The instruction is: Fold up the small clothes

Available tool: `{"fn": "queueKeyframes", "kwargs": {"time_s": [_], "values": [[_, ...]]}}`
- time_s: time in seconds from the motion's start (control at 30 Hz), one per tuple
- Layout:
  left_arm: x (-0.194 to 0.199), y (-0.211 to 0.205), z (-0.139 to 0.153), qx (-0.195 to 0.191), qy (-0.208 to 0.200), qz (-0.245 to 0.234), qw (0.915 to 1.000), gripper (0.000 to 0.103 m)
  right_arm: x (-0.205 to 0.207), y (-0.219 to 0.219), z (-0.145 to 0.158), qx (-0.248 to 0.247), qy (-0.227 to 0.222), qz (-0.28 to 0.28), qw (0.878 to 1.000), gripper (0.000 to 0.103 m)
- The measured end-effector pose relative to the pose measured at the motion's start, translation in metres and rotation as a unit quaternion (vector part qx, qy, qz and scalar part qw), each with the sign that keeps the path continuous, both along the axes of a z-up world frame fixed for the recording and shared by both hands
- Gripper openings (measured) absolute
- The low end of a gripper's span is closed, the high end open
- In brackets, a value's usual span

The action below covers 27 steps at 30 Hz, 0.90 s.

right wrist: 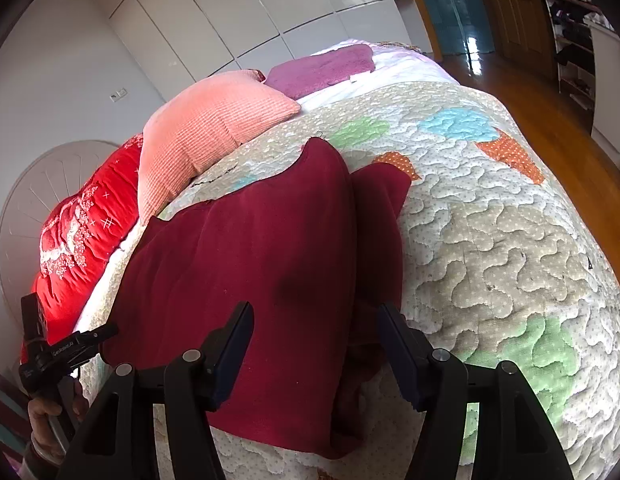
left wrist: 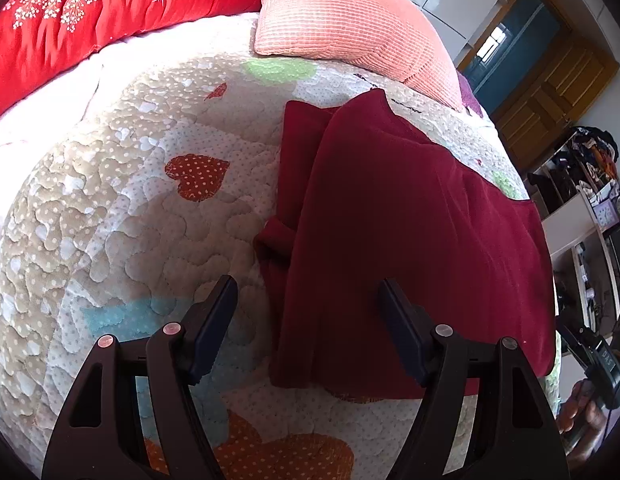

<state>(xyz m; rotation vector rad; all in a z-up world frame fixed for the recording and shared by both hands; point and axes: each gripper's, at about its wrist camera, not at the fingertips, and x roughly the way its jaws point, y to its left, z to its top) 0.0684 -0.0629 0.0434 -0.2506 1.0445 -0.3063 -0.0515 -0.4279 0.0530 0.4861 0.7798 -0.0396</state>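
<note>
Both claws stood apart, gripping nothing: left claw above the near left edge of the dark red garment, right claw over its near end. Garment lay folded on the quilted bed, long axis running away toward the pink pillow.

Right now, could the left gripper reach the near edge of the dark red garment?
Probably yes: the left gripper is open just above the dark red garment on the quilt, and nothing lies between them.
</note>
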Motion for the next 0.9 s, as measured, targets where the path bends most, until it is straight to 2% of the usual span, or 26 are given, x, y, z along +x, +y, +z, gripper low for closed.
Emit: {"fn": "queueKeyframes", "kwargs": {"time_s": [0.13, 0.27, 0.37, 0.47, 0.53, 0.67, 0.73, 0.77, 0.8, 0.83, 0.87, 0.9], "values": [[0.004, 0.0, -0.001, -0.002, -0.001, 0.006, 1.0, 0.073, 0.005, 0.001, 0.002, -0.007, 0.003, 0.002, 1.0, 0.062], [0.009, 0.003, -0.004, -0.012, 0.006, 0.017, 0.9998, 0.073, 0.003, -0.011, -0.001, -0.003, 0.001, -0.028, 1.0, 0.063], [0.012, 0.002, -0.009, -0.017, 0.007, 0.012, 0.9998, 0.077, 0.004, -0.019, -0.01, 0.001, 0.006, -0.039, 0.999, 0.07], [0.014, -0.003, -0.011, -0.014, 0.003, 0.01, 0.9998, 0.081, 0.015, -0.023, -0.025, 0.013, 0.02, -0.032, 0.999, 0.071], [0.017, -0.006, -0.012, -0.022, 0.005, 0.013, 0.9997, 0.089, 0.02, -0.023, -0.029, 0.021, 0.006, -0.025, 0.999, 0.071], [0.021, -0.019, -0.014, -0.019, 0.006, -0.001, 0.9998, 0.089, 0.031, -0.019, -0.033, 0.044, -0.017, -0.002, 0.999, 0.071], [0.021, -0.027, -0.015, -0.009, 0.001, -0.015, 0.9998, 0.089, 0.036, -0.012, -0.033, 0.031, -0.019, 0.006, 0.999, 0.068], [0.02, -0.029, -0.014, -0.004, -0.001, -0.018, 0.9998, 0.086, 0.038, -0.011, -0.033, 0.028, -0.019, 0.012, 0.999, 0.056], [0.019, -0.03, -0.014, -0.006, -0.001, -0.019, 0.9998, 0.07, 0.038, -0.011, -0.033, 0.035, -0.021, 0.018, 0.999, 0.05], [0.019, -0.029, -0.014, -0.015, 0.002, -0.021, 0.9997, 0.051, 0.038, -0.012, -0.032, 0.044, -0.023, 0.024, 0.998, 0.038], [0.018, -0.027, -0.014, -0.032, 0.006, -0.023, 0.9992, 0.043, 0.038, -0.012, -0.031, 0.049, -0.024, 0.028, 0.998, 0.031], [0.017, -0.025, -0.013, -0.043, 0.011, -0.025, 0.9987, 0.029, 0.036, -0.01, -0.029, 0.049, -0.025, 0.028, 0.998, 0.029]]}}
